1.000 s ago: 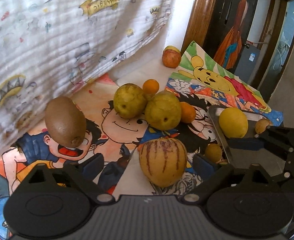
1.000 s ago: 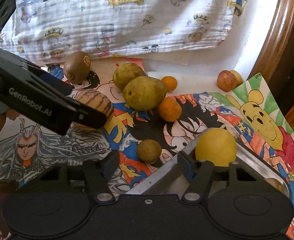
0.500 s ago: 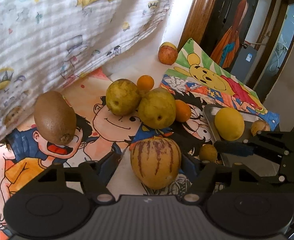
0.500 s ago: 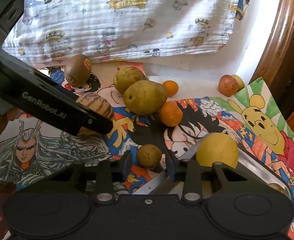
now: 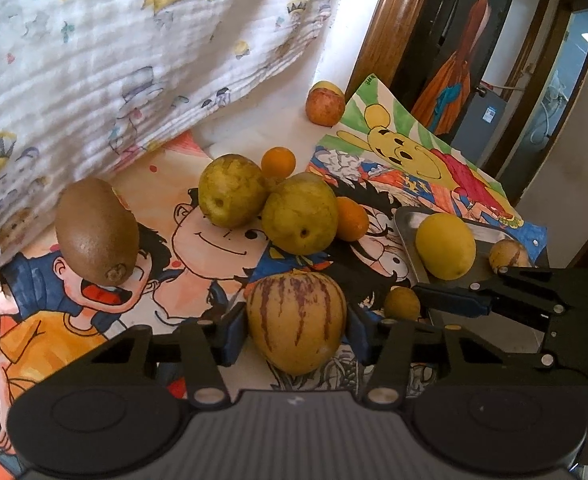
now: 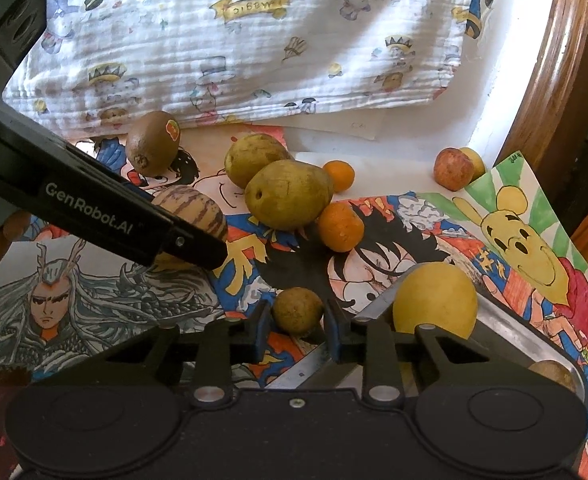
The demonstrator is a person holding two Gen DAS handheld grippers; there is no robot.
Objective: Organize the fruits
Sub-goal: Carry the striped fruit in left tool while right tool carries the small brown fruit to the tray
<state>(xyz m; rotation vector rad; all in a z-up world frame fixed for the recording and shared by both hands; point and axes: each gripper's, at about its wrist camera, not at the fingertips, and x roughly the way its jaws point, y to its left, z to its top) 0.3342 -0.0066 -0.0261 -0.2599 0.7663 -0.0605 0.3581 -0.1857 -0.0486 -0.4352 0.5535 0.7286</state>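
While two fruits sit in tray (image 6: 505, 332): left tool (image 5: 295, 328) clamping striped melon (image 5: 295, 320), right tool (image 6: 297, 322) pinching small brown fruit (image 6: 297, 311); pears, oranges, kiwi at 12 o'clock left.

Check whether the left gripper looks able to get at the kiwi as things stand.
Probably not yet: the left gripper has its jaws closed around the striped melon. The kiwi sits off to its left with nothing blocking it, so it could be reached once the melon is released.

The right tool (image 6: 297, 330) has its fingers pressed against a small brown fruit (image 6: 297, 311) at 6 o'clock. A yellow fruit (image 6: 434, 300) sits on the metal tray (image 6: 525, 340) at 4 o'clock. The left tool's finger crosses the striped melon (image 6: 198, 208) at 9 o'clock.
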